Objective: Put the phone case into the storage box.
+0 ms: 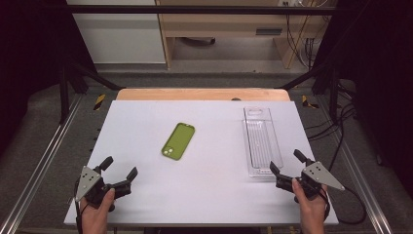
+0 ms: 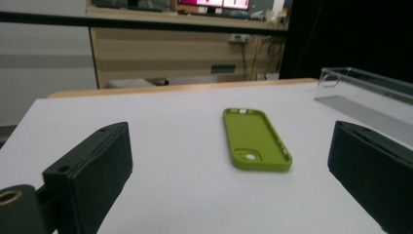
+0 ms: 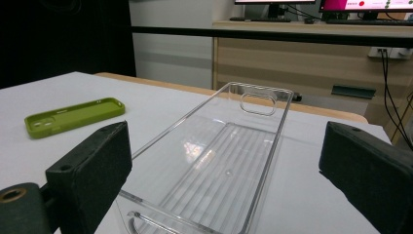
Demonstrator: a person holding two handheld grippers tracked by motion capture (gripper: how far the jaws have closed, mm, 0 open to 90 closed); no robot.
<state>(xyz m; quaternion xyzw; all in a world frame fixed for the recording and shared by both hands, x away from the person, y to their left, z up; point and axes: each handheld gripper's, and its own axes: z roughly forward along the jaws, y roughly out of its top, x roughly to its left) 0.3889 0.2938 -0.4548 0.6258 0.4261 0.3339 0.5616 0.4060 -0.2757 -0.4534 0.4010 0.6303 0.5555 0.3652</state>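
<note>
A green phone case (image 1: 178,141) lies open side up near the middle of the white table (image 1: 146,122); it also shows in the left gripper view (image 2: 255,139) and the right gripper view (image 3: 73,116). A long clear plastic tray (image 1: 260,141) lies empty at the right, lengthwise front to back (image 3: 219,161) (image 2: 365,97). My left gripper (image 1: 119,166) rests open at the front left, well short of the case, nothing between its jaws. My right gripper (image 1: 287,162) stands open at the front right, just before the tray's near end.
The white table top ends at a wooden strip (image 1: 202,93) at the far side. Metal rails (image 1: 44,156) run along both sides. Cables (image 1: 341,126) lie to the right. A wooden desk (image 1: 219,29) stands beyond the table.
</note>
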